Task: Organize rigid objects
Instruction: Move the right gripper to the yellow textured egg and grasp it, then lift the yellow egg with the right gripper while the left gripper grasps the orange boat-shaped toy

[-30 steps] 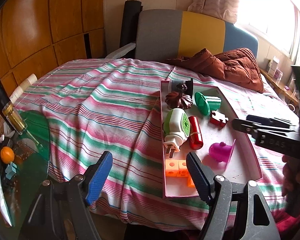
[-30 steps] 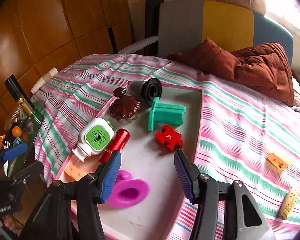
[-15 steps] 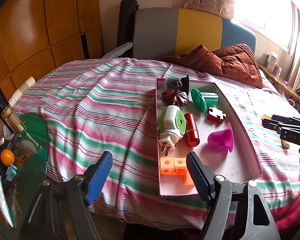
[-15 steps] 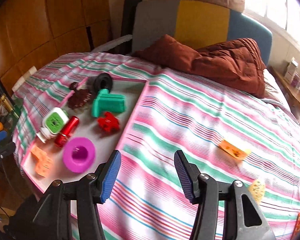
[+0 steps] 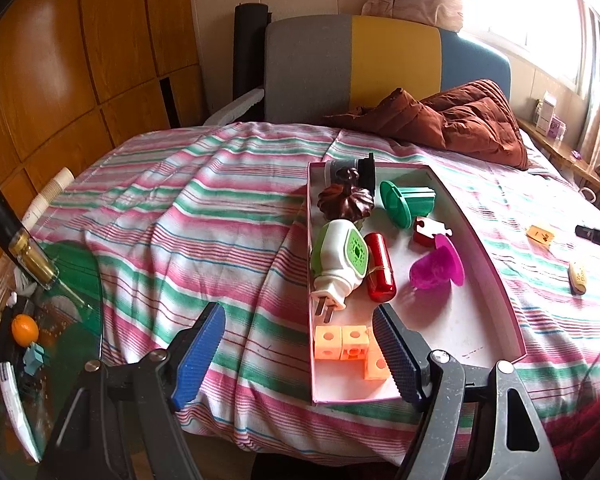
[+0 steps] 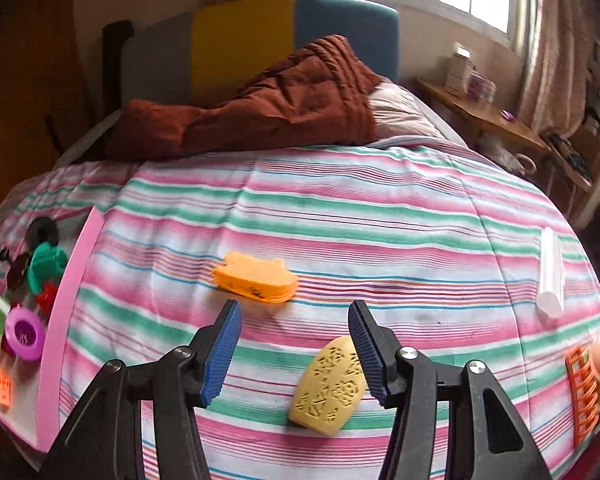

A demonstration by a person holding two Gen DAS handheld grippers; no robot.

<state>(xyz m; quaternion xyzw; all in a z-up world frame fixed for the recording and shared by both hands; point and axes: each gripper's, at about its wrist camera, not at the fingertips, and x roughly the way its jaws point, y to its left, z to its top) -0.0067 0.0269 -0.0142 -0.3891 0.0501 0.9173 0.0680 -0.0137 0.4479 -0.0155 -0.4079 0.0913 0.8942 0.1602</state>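
The left gripper [image 5: 299, 350] hung level with its jaws spread wide and nothing between them. The right gripper [image 6: 295, 350] also stood with jaws wide apart and empty, tilted slightly downward, both blue-padded fingers [image 6: 220, 354] in view.

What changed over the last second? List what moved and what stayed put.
The right gripper swung right, away from the pink tray, and now hangs open over the bedspread near the yellow embossed piece and orange piece. The magenta cup shifted slightly inside the tray. The left gripper stayed open and empty; nothing was grasped.
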